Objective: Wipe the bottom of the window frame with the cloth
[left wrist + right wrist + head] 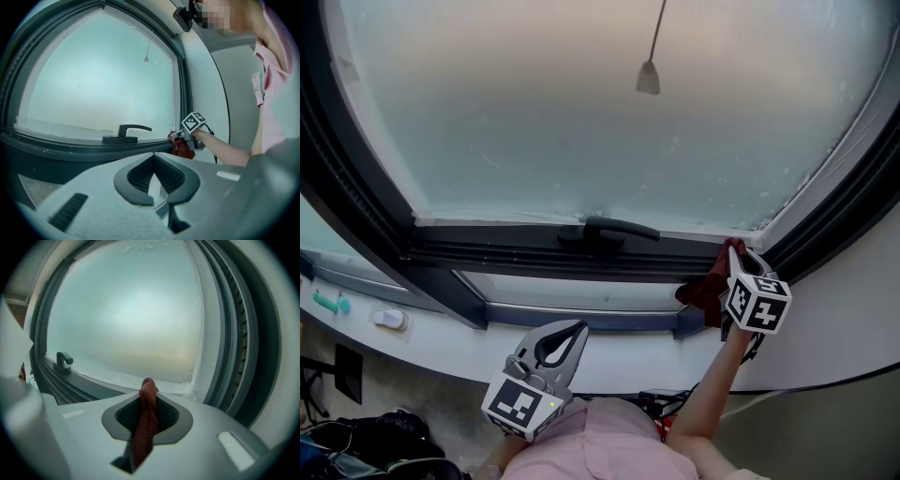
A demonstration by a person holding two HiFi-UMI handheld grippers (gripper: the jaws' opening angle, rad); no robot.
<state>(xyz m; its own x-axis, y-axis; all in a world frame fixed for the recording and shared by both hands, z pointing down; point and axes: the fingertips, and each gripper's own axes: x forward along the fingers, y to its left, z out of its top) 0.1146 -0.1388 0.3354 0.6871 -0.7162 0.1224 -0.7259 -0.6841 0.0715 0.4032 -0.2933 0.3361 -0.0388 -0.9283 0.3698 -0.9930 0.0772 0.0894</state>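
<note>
2 grippers: my right gripper [734, 249] clenches the cloth [703, 292] at the window frame [534, 246], right of the handle [609, 228]; my left gripper [578, 328], below the handle, is closed on nothing.

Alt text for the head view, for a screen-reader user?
The right gripper holds a dark red cloth at the right end of the window frame's bottom rail, below the frosted pane. The left gripper hangs lower, shut and empty; a black handle sits mid-rail.
</note>
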